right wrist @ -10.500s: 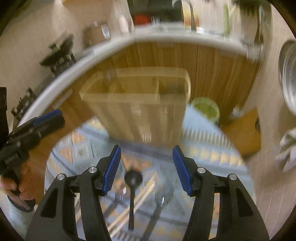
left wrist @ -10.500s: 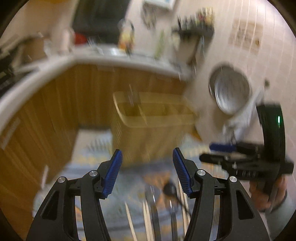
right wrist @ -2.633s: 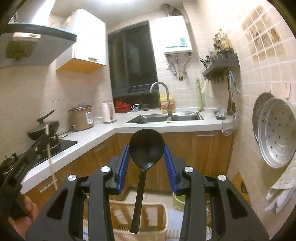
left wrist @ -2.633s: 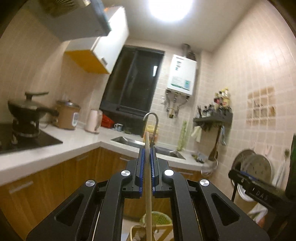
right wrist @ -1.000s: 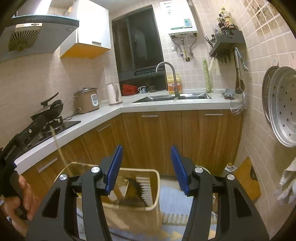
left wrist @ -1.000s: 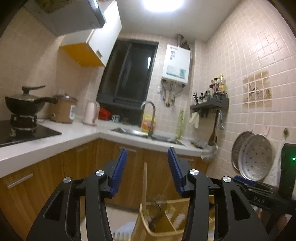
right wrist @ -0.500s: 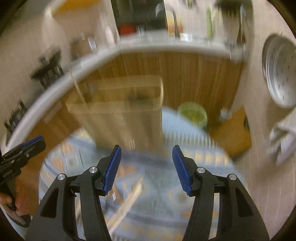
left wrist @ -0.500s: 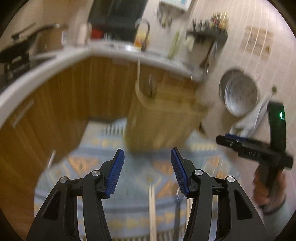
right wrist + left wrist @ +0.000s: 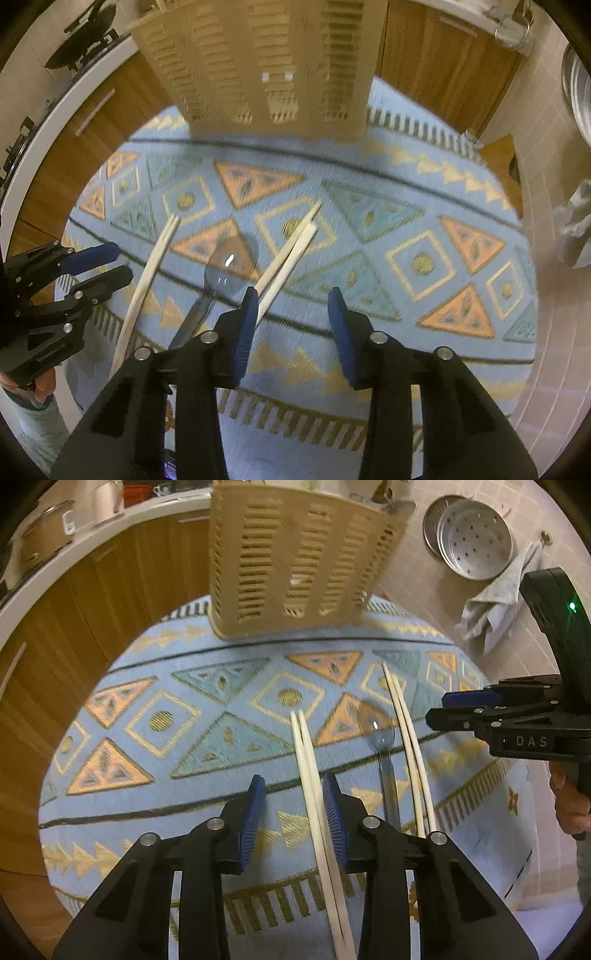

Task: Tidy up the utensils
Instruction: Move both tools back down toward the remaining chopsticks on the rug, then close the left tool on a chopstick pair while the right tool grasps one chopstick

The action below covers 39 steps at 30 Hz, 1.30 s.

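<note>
The left gripper (image 9: 293, 812), fingers half apart and just closing with nothing pressed yet, is lowered over 1 pair of chopsticks (image 9: 306, 760) lying on the patterned cloth (image 9: 166, 720) of the bench; the pair should be centred between the pads before squeezing (it sits close to the right pad); its long axis runs toward the slotted basket (image 9: 295, 561), tips ahead. The right gripper (image 9: 291, 317), likewise half apart, closing and empty, should be shifted left toward the clear spoon (image 9: 229, 269), whose bowl points basketward.
</note>
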Each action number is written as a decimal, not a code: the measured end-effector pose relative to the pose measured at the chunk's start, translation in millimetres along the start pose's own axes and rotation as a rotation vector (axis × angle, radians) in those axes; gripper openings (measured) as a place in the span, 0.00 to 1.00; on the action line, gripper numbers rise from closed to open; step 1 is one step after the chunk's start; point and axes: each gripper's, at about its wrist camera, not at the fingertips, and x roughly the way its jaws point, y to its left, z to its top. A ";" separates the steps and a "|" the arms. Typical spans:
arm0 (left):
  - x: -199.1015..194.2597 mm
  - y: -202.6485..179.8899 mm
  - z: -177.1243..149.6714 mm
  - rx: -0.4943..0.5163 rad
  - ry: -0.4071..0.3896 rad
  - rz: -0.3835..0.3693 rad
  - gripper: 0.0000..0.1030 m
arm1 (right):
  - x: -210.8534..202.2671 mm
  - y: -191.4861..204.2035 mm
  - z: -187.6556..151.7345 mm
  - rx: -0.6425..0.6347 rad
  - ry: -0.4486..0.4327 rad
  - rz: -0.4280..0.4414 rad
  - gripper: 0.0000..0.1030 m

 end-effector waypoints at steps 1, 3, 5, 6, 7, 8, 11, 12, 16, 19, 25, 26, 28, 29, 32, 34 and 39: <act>3.5 -2.2 -1.5 0.006 0.001 0.000 0.30 | 3.2 -0.7 -0.3 0.012 0.011 0.016 0.33; 5.8 -5.3 -1.5 0.019 0.001 0.000 0.30 | 7.6 -1.8 -1.3 0.034 0.024 0.040 0.32; 8.6 -9.7 -1.3 0.036 0.006 0.008 0.30 | 11.1 -0.5 -2.3 0.045 0.027 0.042 0.32; 8.9 -10.6 -1.9 0.043 0.008 0.013 0.30 | 13.1 0.9 -2.8 0.051 0.030 0.046 0.32; 11.2 -12.5 -2.3 0.055 0.013 0.021 0.30 | 15.1 3.2 -1.8 0.054 0.034 0.048 0.30; 11.6 -13.0 -2.7 0.062 0.015 0.030 0.30 | 17.1 6.0 -2.6 0.054 0.035 0.034 0.29; 13.7 -12.0 -3.6 0.078 0.018 0.066 0.30 | 16.7 17.7 -4.3 0.028 0.014 -0.016 0.27; 13.3 -11.2 -3.8 0.078 0.018 0.062 0.30 | 16.2 21.4 -5.0 0.022 0.010 -0.031 0.27; 13.1 -12.3 -1.1 0.078 0.033 0.060 0.31 | 19.2 36.4 -5.7 -0.008 0.014 -0.049 0.27; 15.7 -17.4 1.5 0.093 0.044 0.049 0.34 | 21.0 42.2 -5.5 -0.031 0.021 -0.062 0.27; 21.4 -26.3 4.0 0.130 0.060 0.079 0.35 | 22.9 28.4 -10.6 -0.015 0.041 -0.029 0.27; 22.2 -27.6 4.7 0.130 0.061 0.080 0.37 | 23.0 26.5 -10.4 -0.006 0.044 -0.026 0.27; 23.7 -29.8 6.0 0.136 0.063 0.094 0.37 | 21.9 24.0 -9.8 0.019 0.048 -0.031 0.27; 24.1 -31.6 6.1 0.143 0.065 0.106 0.37 | 21.9 24.3 -9.3 0.026 0.048 -0.036 0.27; 26.8 -39.4 6.3 0.175 0.070 0.147 0.37 | 23.1 30.4 -7.0 0.043 0.050 -0.064 0.27; 28.8 -43.3 7.9 0.186 0.071 0.159 0.37 | 25.4 34.2 -3.7 0.038 0.051 -0.083 0.27; 29.1 -38.8 9.9 0.180 0.061 0.175 0.13 | 25.3 40.3 -4.8 -0.043 0.053 -0.100 0.06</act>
